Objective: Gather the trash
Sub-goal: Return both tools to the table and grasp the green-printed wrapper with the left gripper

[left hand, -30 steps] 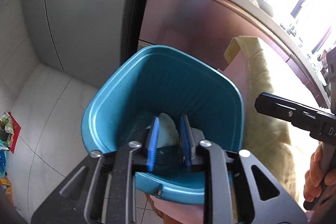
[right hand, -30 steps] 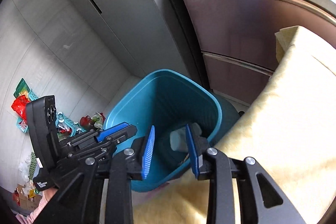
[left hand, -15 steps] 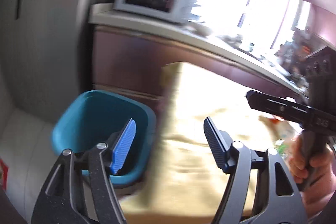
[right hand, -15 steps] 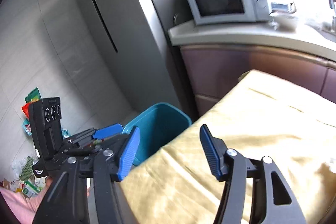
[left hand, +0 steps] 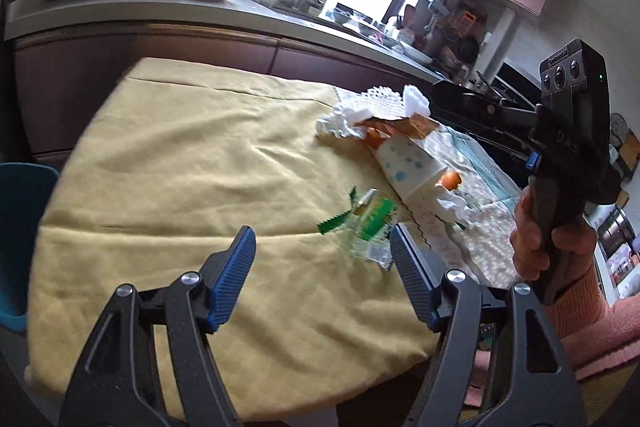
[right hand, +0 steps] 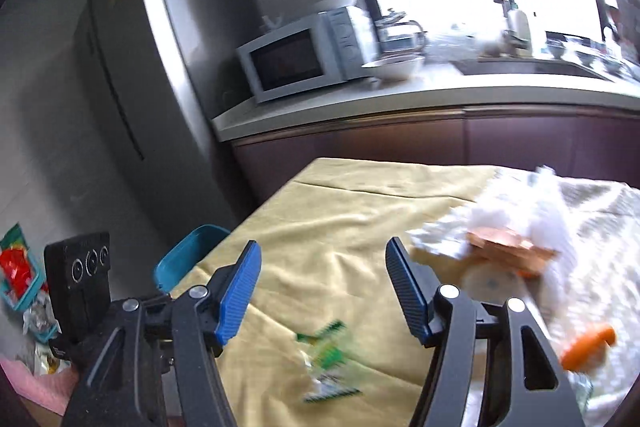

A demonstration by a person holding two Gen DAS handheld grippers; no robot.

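Since the earlier frames, both tongs had swung away from the teal bin (left hand: 16,227) and now faced the yellow-clothed counter (left hand: 200,155). The left tongs (left hand: 322,259) stood wide apart with nothing between the pads, above the cloth, with a green wrapper (left hand: 90,217) lying just beyond their tips. The right tongs (right hand: 322,283) were likewise spread wide and empty over the cloth, the same green wrapper (right hand: 328,363) below them. Farther along lay crumpled white tissue (left hand: 348,119), a dotted paper cup (left hand: 408,163) on its side and an orange piece (right hand: 588,345). The bin sat at the counter's edge.
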